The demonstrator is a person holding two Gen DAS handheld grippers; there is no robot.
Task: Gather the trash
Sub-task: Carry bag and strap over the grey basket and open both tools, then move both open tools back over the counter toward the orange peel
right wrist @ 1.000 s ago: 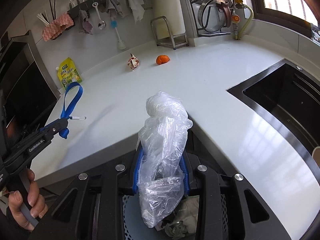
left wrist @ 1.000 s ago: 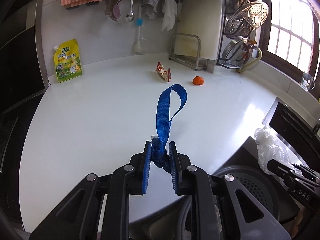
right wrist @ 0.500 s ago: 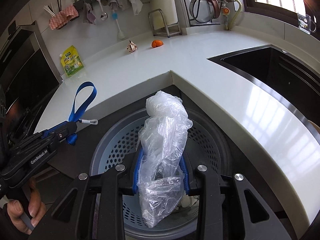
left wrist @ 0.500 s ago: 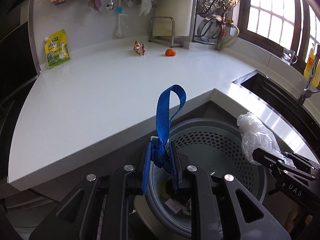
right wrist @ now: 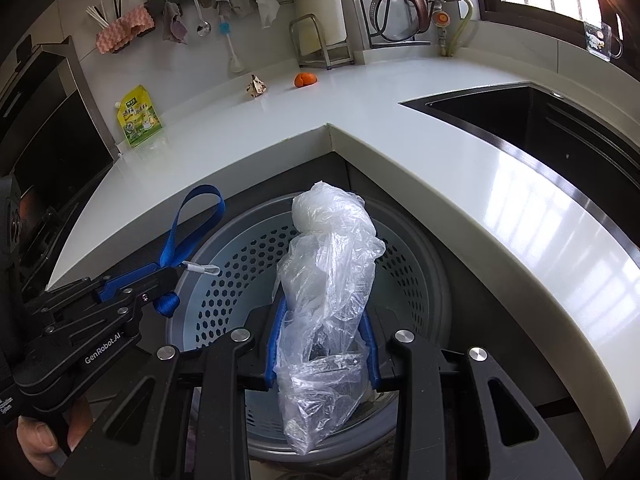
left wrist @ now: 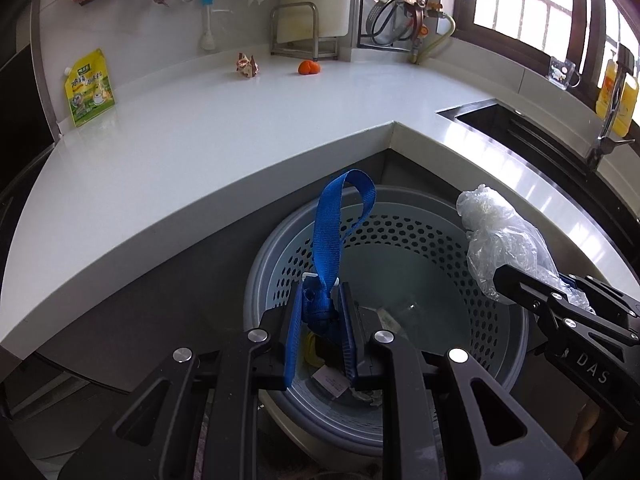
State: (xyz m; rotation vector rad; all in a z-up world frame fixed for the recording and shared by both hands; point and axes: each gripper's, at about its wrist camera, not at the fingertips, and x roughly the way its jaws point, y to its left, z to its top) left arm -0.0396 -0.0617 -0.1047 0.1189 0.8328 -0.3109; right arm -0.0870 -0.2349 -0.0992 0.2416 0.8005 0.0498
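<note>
A: Well, the trash first. Where is it?

B: Two pieces are in hand. A blue strap [left wrist: 327, 240] is pinched at its knotted end between the jaws of the left gripper [left wrist: 322, 336], and its loop stands up above the fingers. A crumpled clear plastic bag [right wrist: 326, 292] is clamped in the right gripper [right wrist: 322, 350], sticking up past the fingertips and hanging down below them.

A: So both grippers are closed on something?

B: Yes. The left is narrow around the strap, the right a bit wider around the bag.

A: And what is under them?

B: A round grey bin with a perforated basket [left wrist: 404, 240] inside, set in the corner below the edge of the white counter [left wrist: 200, 152]. Both grippers hang over its opening. Some scraps lie at the bottom, too unclear to name.

A: Anything left on the counter?

B: A small crumpled wrapper [left wrist: 247, 67] and an orange peel [left wrist: 308, 67] lie near each other by the back wall. A yellow pouch [left wrist: 89, 89] leans against the wall, well to their left. A dark sink [right wrist: 540, 120] is sunk into the counter on the right.

A: And the person?

B: Only a hand [right wrist: 40, 436] at the left gripper's handle, seen from the right camera.
</note>
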